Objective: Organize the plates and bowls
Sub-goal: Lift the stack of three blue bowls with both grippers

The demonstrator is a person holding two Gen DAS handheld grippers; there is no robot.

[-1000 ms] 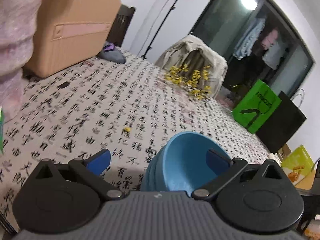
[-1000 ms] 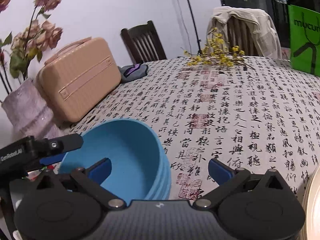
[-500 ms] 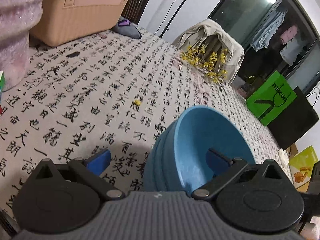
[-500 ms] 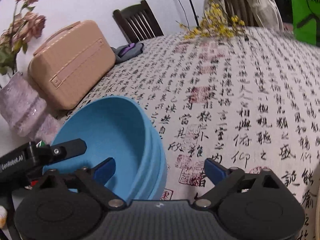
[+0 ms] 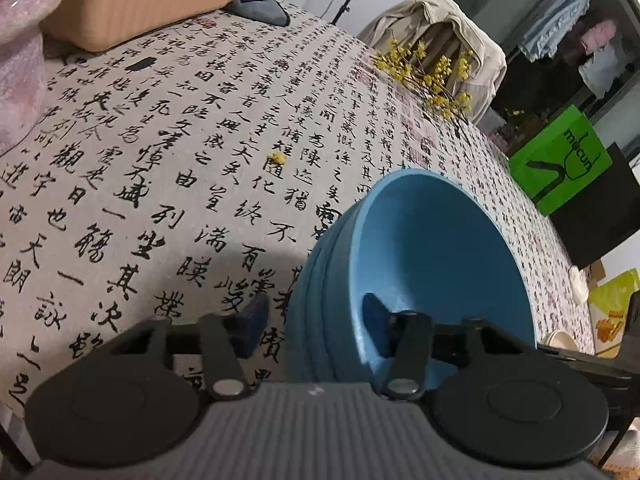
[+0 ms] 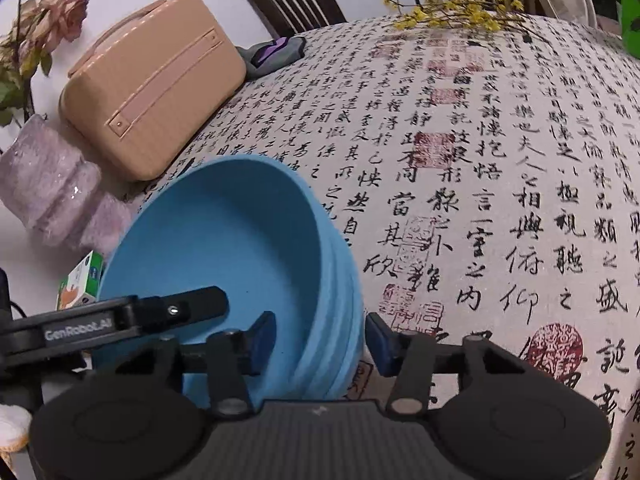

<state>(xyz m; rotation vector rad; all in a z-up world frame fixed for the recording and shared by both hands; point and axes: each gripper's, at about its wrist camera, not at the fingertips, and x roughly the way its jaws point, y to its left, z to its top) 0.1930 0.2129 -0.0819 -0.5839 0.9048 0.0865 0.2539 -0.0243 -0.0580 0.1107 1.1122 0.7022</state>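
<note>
A stack of nested blue bowls [image 5: 432, 256] stands on the table with the calligraphy-print cloth [image 5: 168, 168]. My left gripper [image 5: 314, 324] straddles the stack's near wall, one pad outside and one inside. Its jaws are closing, and a strip of cloth still shows between the outer pad and the bowls. My right gripper [image 6: 320, 338] straddles the opposite wall of the blue bowls [image 6: 224, 232] the same way. Its jaws are closing too, and its outer pad is close to the wall. A left gripper finger [image 6: 192, 304] reaches over the rim in the right wrist view.
A peach hard case [image 6: 152, 84] and a pink vase [image 6: 48, 188] with roses stand at the table's far left. A small green box [image 6: 80, 280] lies by the vase. Yellow flower sprigs [image 5: 432, 76] lie at the far edge, before a chair draped with a jacket [image 5: 440, 24]. A green bag [image 5: 560, 160] stands beyond.
Both grippers sank and tilted down over the bowl stack. Their jaws narrowed from wide open to close around the stack's two opposite walls.
</note>
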